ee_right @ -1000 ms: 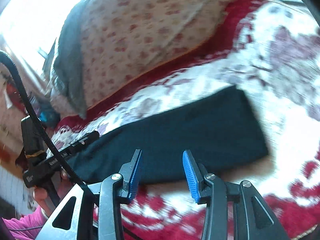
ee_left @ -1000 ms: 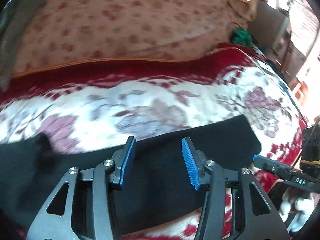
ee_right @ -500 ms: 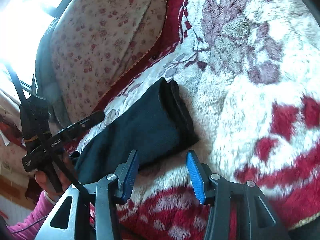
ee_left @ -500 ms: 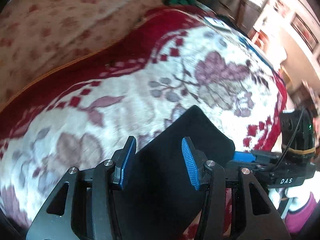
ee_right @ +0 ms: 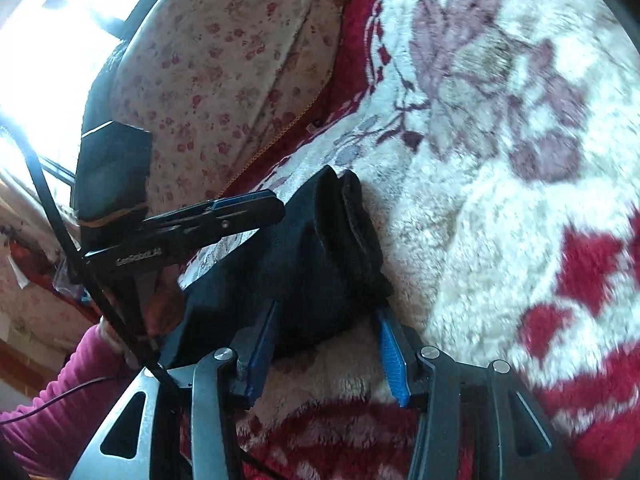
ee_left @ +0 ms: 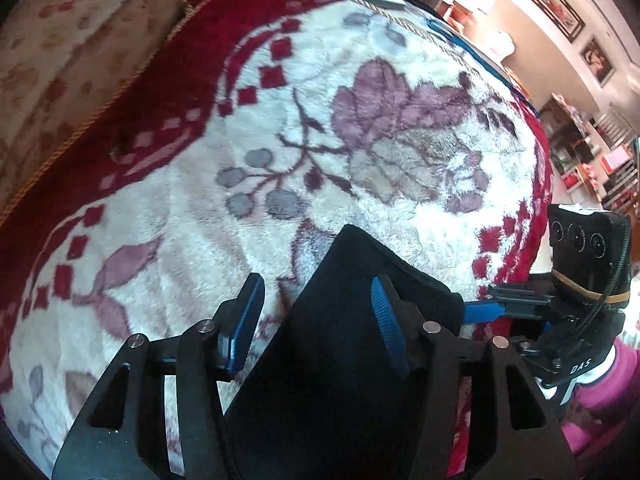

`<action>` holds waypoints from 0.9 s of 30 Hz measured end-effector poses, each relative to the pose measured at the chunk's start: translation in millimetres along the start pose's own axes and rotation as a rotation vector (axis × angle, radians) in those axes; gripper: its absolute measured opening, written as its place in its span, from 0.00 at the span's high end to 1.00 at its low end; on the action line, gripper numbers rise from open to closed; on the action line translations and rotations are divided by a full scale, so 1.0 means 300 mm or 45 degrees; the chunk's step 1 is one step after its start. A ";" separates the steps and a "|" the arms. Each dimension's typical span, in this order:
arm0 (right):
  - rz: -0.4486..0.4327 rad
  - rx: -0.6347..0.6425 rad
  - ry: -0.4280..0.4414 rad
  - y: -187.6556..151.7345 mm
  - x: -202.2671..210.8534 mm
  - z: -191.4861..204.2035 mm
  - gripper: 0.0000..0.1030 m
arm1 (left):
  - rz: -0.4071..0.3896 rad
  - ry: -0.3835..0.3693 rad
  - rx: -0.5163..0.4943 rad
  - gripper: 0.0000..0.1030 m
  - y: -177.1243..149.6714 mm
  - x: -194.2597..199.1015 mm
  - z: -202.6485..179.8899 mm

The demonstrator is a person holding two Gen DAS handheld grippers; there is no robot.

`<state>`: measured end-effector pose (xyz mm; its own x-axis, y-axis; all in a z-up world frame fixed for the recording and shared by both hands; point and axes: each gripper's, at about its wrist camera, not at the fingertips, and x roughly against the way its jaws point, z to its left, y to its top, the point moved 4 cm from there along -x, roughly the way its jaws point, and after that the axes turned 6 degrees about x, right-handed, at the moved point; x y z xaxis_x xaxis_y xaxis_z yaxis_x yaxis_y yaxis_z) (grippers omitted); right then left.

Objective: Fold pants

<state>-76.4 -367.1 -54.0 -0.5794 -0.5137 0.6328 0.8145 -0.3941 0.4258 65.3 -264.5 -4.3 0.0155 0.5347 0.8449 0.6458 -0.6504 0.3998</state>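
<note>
A: Where are the folded black fabric pants (ee_left: 340, 344)?
B: On the plush red-and-cream floral blanket (ee_left: 280, 128), lying flat.
A: And the tools?
B: Left gripper (ee_left: 316, 320) is spread over the pants' end; right gripper (ee_right: 326, 350) is spread at their near edge.

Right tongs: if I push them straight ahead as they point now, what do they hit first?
Most likely the black pants: their folded end sits between the open right tongs, just ahead, on the blanket. Depth is uncertain.
</note>
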 end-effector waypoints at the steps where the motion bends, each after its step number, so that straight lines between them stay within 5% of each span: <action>1: 0.002 -0.007 -0.003 -0.005 0.008 -0.002 0.55 | 0.008 0.008 -0.014 0.46 0.005 -0.013 -0.004; 12: -0.044 -0.014 0.035 0.004 -0.011 -0.012 0.51 | 0.066 -0.004 -0.130 0.46 0.048 -0.115 -0.060; 15: -0.053 0.045 0.021 0.001 -0.018 0.003 0.50 | 0.067 -0.016 -0.151 0.56 0.049 -0.120 -0.061; 20: -0.054 0.005 0.078 0.017 -0.040 -0.016 0.75 | 0.026 -0.041 -0.172 0.78 0.041 -0.112 -0.073; 27: -0.083 0.023 0.158 0.033 -0.027 0.015 0.85 | -0.028 -0.067 -0.148 0.89 0.024 -0.062 -0.067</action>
<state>-63.5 -363.5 -51.8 -0.6292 -0.5782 0.5194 0.7750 -0.4160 0.4758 54.2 -290.0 -10.1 0.0440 0.5753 0.8168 0.5535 -0.6947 0.4595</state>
